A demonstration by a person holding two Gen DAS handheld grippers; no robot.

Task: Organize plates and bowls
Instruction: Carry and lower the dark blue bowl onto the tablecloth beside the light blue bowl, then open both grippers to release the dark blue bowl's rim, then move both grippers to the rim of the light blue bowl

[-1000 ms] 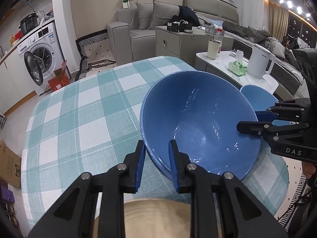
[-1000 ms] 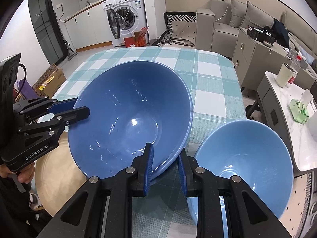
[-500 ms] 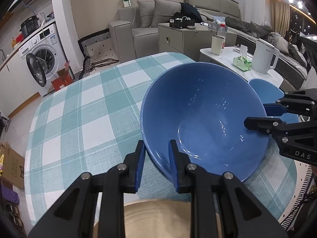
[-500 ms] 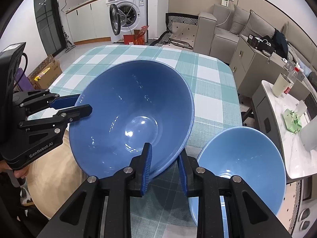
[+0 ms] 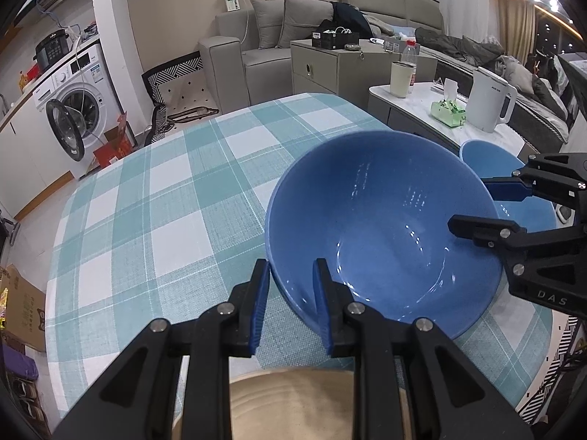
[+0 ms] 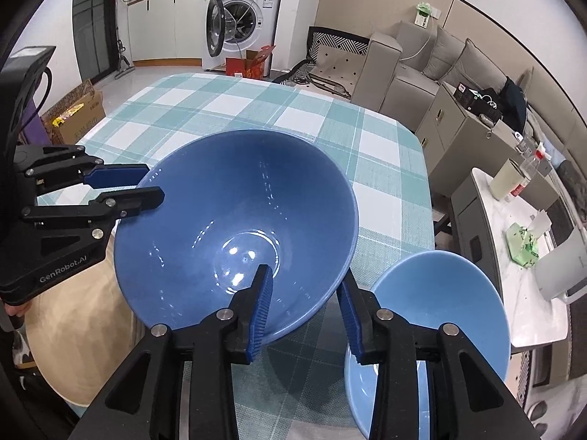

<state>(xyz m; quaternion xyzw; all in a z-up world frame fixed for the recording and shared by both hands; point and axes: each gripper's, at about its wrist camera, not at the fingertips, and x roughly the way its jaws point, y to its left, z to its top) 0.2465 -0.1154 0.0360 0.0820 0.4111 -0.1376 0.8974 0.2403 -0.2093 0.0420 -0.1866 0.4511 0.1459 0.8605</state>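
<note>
While the big blue bowl [image 6: 234,234] hangs tilted above the checked tablecloth [image 5: 154,198], the left gripper [image 5: 290,293] is clamped on its rim at about 7 o'clock in the left wrist view, one finger inside and one outside. The right gripper [image 6: 304,293] straddles the opposite rim with its fingers spread, and the near-side pad [image 6: 348,315] appears to stand clear of the bowl wall. A smaller, paler blue bowl [image 6: 436,315] sits at 4 o'clock of the big one in the right wrist view, just beside it and partly behind the right gripper. A tan plate [image 6: 77,330] lies at 8 o'clock, under the left gripper. Past the table stand a washing machine [image 6: 238,22], a grey sofa [image 5: 271,36] and a side table [image 5: 414,95] holding a white kettle [image 5: 488,99].
</note>
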